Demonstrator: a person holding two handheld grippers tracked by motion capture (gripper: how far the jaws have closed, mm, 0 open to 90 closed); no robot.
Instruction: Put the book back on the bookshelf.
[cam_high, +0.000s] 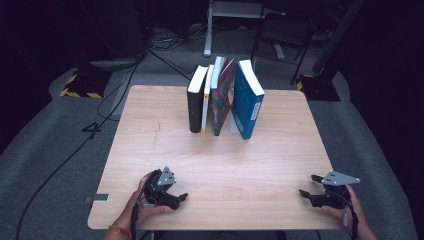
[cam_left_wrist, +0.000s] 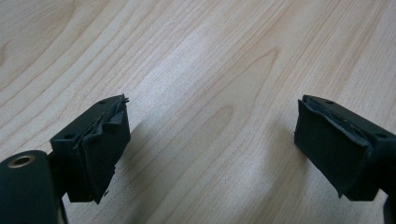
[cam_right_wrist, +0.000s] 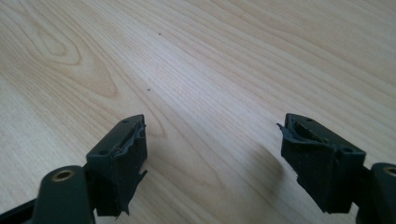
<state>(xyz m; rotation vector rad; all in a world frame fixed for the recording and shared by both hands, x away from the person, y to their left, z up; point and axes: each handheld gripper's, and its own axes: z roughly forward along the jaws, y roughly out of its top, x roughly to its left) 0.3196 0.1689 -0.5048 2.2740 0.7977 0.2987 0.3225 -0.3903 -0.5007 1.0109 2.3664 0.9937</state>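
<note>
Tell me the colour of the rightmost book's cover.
Blue, with a white spine label; the rightmost book shows best in the high view.

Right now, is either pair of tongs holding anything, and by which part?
Nothing is held. The left tongs and right tongs both stand open over the bare light wooden table, apart from the row of upright books.

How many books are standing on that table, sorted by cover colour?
Black book: 1
White book with yellow edge: 1
Multicoloured book: 1
Blue book: 1
Total: 4 books, upright in a row on the table.
</note>
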